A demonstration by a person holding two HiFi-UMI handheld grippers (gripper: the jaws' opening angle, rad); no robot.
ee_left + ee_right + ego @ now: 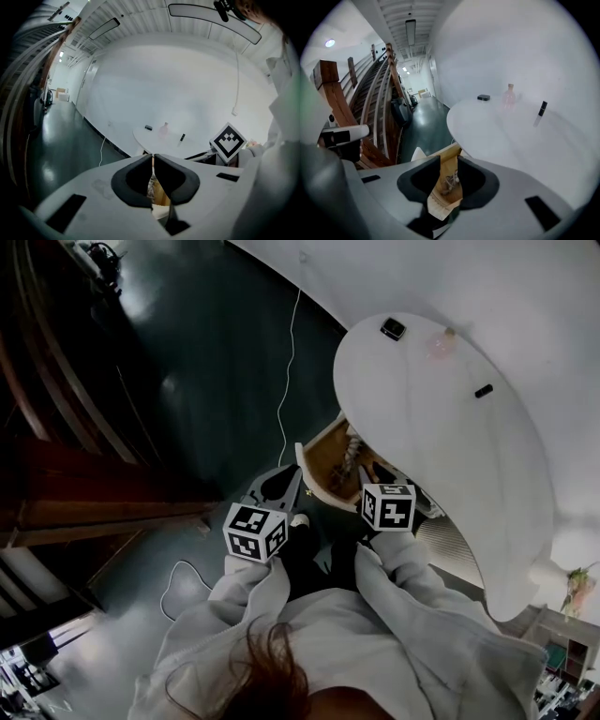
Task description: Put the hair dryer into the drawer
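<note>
Your right tool (449, 161) is released. Its dark padded jaws stand a narrow way apart and nothing sits between them. Through that gap, below and just beyond the tips, you look into the open light-wood drawer (443, 153) with the pale front panel.

The hair dryer (450, 180) lies inside that drawer, well clear of both tools. Only a pale, looped cord and a greyish lump beside it can be made out. The shape of the body is too small and too hidden to tell.

Your left tool (153, 157) is clenched, with its jaw tips meeting and only a thin slit below them, and it grips nothing. The wood of the same drawer shows through the slit. The right tool's black-and-white marker cube (228, 142) is just to its right.

Ahead of the right tool and above the drawer spreads the white rounded counter (501, 131). On it, well apart from the tools, stand a small dark box (483, 97), a pale pink bottle (509, 96) and a short black tube (542, 108). A thin white cable (286, 371) trails across the dark glossy floor (206, 352) ahead of the left tool.
</note>
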